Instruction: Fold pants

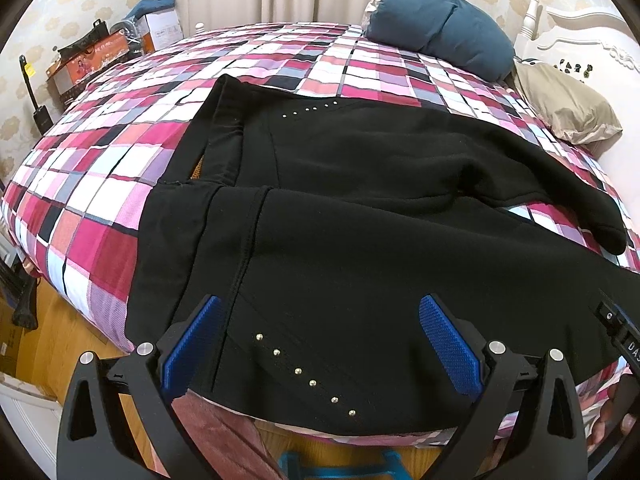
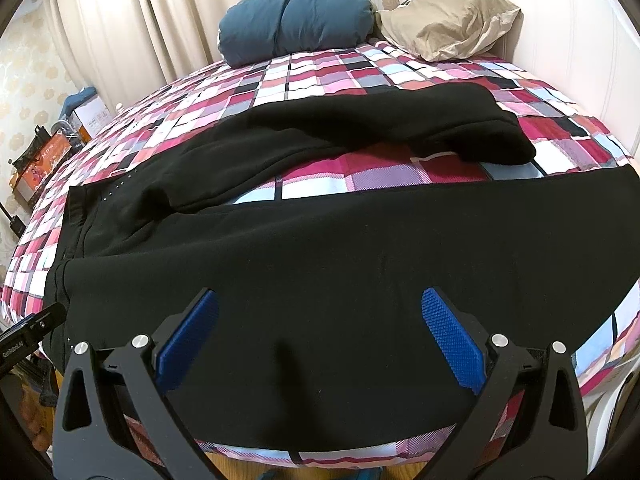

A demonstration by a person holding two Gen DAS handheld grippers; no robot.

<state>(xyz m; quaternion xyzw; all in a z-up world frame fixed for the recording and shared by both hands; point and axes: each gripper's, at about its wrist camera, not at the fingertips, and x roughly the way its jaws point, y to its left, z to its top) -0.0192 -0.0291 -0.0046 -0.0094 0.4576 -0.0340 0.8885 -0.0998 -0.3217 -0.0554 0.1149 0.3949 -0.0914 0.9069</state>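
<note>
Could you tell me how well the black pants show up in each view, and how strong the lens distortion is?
Left wrist view: the black pants keep seams and studs readable; the checked bedspread bulges into a dome. Right wrist view: the pants read as a nearly featureless dark mass, and the curtain bows with the fisheye.

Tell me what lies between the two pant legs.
Bare plaid bedspread shows between the two legs of the black pants, clearest in the right wrist view.
</note>
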